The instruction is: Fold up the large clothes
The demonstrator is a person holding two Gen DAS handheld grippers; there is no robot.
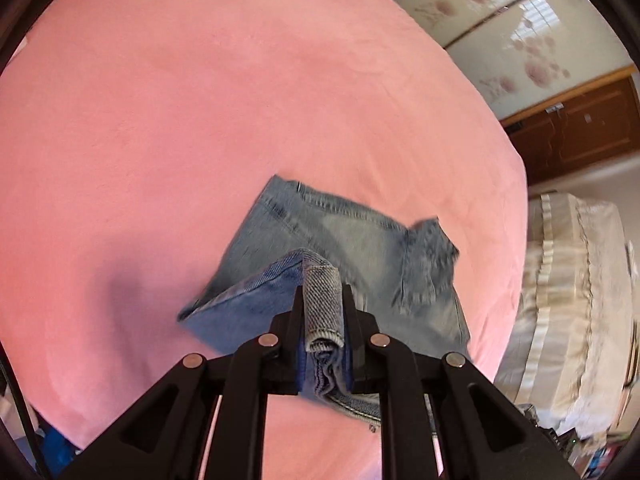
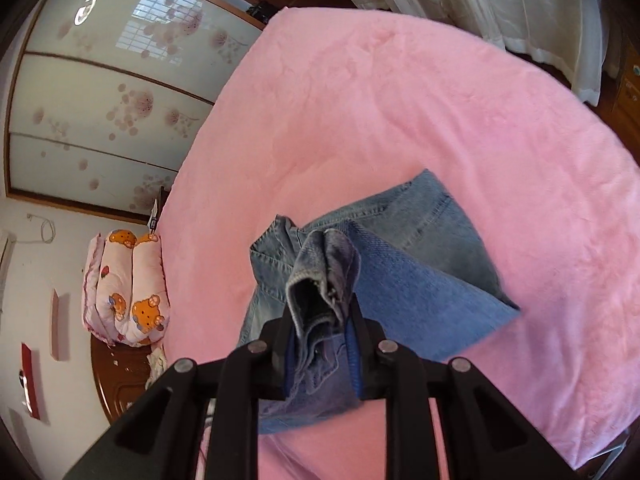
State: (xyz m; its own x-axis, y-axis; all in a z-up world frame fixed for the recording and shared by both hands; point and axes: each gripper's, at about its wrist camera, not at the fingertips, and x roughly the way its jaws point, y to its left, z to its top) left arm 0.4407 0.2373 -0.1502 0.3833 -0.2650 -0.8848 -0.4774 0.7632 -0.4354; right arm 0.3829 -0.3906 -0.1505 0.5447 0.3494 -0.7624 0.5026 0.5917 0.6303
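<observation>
A: Jeans (image 1: 340, 236), far corner: motion-blurred. Lower part hidden behind left tongs (image 1: 323, 300).

B: Same under right tongs (image 2: 320, 304); fabric bunched, part unclear. Bed (image 2: 400, 120) cut off by the frame edge.

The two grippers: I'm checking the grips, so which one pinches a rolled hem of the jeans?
The left gripper: a neat rolled hem of the jeans stands between its pads. The right gripper clamps a bunched, crumpled wad instead.
</observation>
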